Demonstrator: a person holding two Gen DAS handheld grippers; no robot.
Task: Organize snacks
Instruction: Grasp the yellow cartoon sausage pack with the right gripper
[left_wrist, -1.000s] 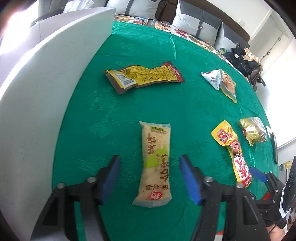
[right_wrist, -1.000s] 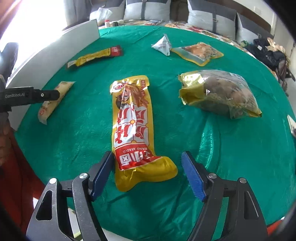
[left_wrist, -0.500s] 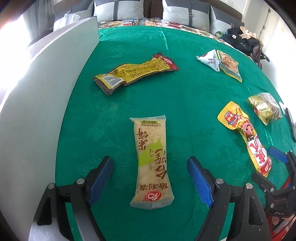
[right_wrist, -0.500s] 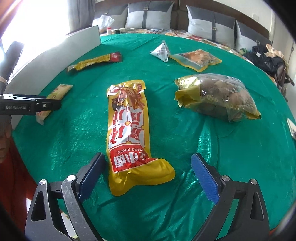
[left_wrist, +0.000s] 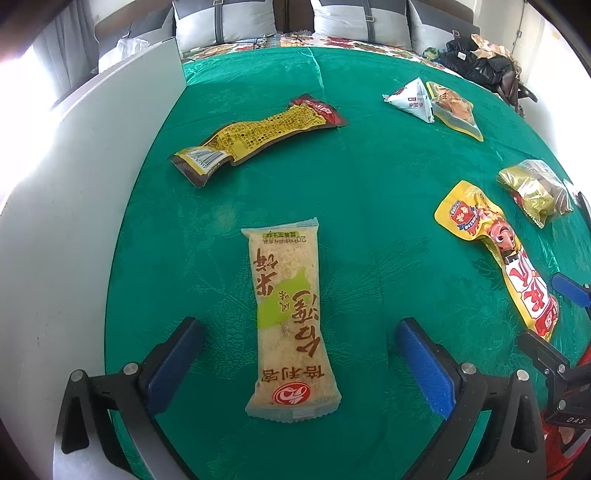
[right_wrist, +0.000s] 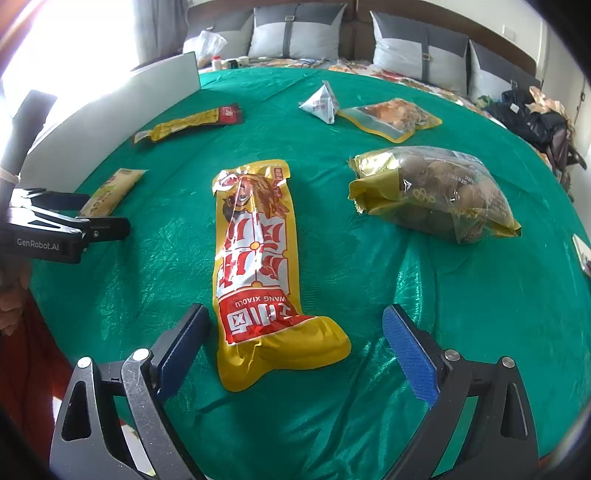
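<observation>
Green crinkled cloth (left_wrist: 369, 192) covers the bed. The left gripper (left_wrist: 299, 343), jaws just opened wide, straddles a flat beige rice-cracker packet (left_wrist: 288, 321) untouched; the right gripper (right_wrist: 295, 336), likewise wide, flanks a glossy yellow sausage pack (right_wrist: 255, 258). Six snack packets lie around; grey pillows (right_wrist: 291, 33) stand behind.

**Handheld gripper hardware as seen from both wrist cameras**

Each gripper has two black, angular finger arms with triangular cut-outs and round silver screw heads at the joints. The finger pads (left_wrist: 424, 365) are flat blue blocks with a finely textured face (right_wrist: 408, 354). Seen from the right wrist view, the left gripper (right_wrist: 70, 229) is a black body printed "GenRobot.AI" in white, mounted on a dark cylindrical handle. In the left wrist view, the right gripper (left_wrist: 554, 332) carries white lettering on its black housing. Red clothing (right_wrist: 29, 369) shows beside the handle.
</observation>
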